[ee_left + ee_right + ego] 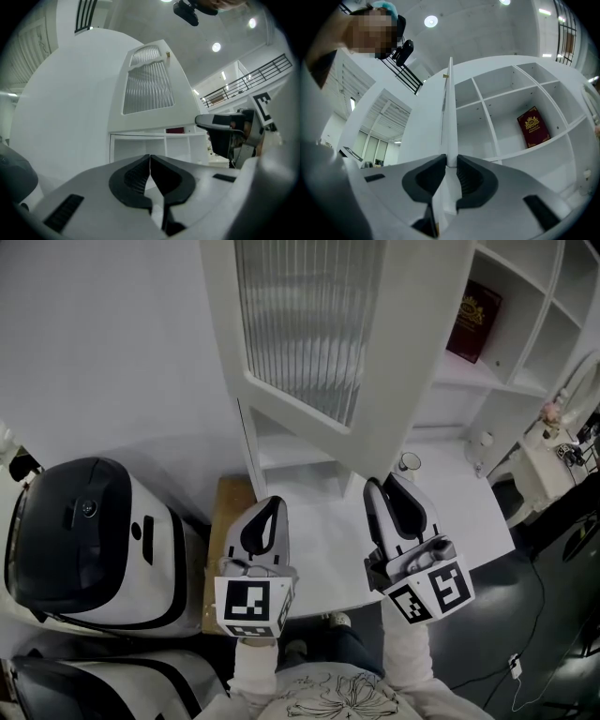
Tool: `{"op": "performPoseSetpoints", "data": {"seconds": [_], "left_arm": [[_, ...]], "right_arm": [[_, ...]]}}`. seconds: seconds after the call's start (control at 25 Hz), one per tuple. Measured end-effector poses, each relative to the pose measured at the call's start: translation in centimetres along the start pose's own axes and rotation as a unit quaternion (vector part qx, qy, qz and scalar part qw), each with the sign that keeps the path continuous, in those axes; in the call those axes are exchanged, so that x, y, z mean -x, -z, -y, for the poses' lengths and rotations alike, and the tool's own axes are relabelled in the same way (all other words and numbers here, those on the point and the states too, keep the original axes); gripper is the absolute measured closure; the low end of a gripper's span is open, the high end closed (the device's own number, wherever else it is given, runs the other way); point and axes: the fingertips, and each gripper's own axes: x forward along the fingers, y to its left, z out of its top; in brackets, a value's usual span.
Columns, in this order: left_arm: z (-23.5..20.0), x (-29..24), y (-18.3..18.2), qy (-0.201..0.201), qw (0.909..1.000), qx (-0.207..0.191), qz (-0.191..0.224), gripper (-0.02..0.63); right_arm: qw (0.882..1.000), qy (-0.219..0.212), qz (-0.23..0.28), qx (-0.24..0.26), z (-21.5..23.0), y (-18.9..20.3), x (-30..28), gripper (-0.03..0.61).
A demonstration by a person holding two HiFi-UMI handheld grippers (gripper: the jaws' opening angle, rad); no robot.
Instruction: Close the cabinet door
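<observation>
The white cabinet door (309,324) with a ribbed glass panel stands swung open toward me, in front of the open shelves (511,362). My right gripper (386,486) reaches up to the door's lower edge. In the right gripper view the door's thin edge (449,108) runs straight down between the jaws, and that gripper (451,161) is shut on it. My left gripper (273,505) hangs beside it, below the door and apart from it, shut with nothing between its jaws (150,157). The door (147,89) rises ahead in the left gripper view.
A dark red book (473,320) leans in an upper shelf compartment. A small glass (409,463) stands on the white counter (469,512) under the shelves. A large white and black machine (84,540) fills the left side, with a wooden board (225,521) next to it.
</observation>
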Motion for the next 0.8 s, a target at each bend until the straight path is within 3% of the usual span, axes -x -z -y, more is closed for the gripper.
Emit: {"op": "performPoseSetpoints", "data": {"seconds": [0.8], "left_arm": [[1.8, -7.3, 0.1, -0.043, 0.9991, -0.002, 0.002, 0.609]], "right_arm": [[0.997, -0.068, -0.015, -0.013, 7.2, 1.0, -3.2, 0.497]]}}
